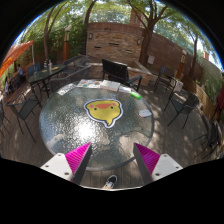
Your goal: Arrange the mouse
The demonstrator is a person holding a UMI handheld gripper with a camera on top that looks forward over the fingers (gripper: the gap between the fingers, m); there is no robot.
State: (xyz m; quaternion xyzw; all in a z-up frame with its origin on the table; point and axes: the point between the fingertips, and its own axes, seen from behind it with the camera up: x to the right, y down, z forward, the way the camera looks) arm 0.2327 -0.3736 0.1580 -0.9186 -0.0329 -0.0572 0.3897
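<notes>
Now we hold the gripper (pixel 111 160) wide open and empty above the table (pixel 60 125); the mousepad (pixel 104 110) lies beyond.

Mouse (pixel 110 182) between the fingers, near table edge

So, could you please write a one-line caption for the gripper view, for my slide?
Open claw above a round glass patio table bearing a yellow mouse pad, chairs around.
</notes>
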